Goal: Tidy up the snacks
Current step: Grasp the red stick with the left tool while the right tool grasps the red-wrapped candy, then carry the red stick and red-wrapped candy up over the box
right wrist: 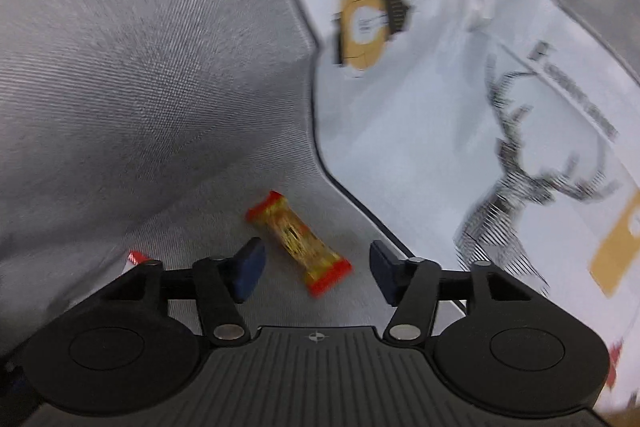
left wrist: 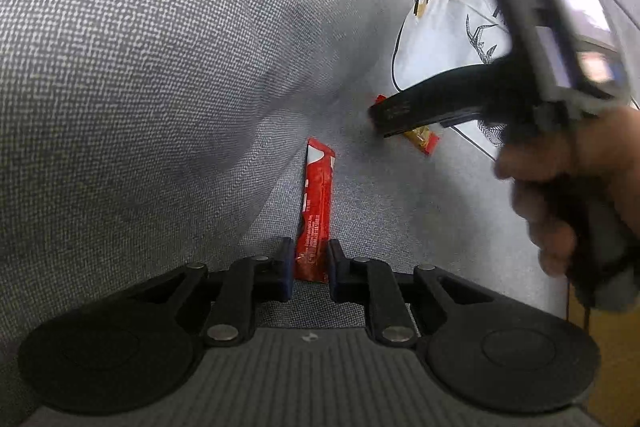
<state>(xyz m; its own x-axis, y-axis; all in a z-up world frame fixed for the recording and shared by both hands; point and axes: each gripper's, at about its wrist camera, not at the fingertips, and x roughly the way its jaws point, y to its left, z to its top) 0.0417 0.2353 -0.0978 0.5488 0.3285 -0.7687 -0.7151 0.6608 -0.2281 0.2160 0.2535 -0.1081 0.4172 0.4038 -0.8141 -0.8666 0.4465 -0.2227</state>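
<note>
The left fingers (left wrist: pixel 309 269) are nearly pinched on the red bar (left wrist: pixel 314 215); the right fingers (right wrist: pixel 316 273) are spread around the yellow bar (right wrist: pixel 298 243). Both bars lie on the sofa (left wrist: pixel 140 67) beside the bag (right wrist: pixel 420 107). Picking is judged underway; closing and lifting are needed next.

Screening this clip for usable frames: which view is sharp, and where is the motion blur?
Left wrist view: the sofa weave and red snack bar are sharp; only the right gripper and hand smear. Right wrist view: blurred all over, especially the printed cushion and yellow-red snack.
</note>
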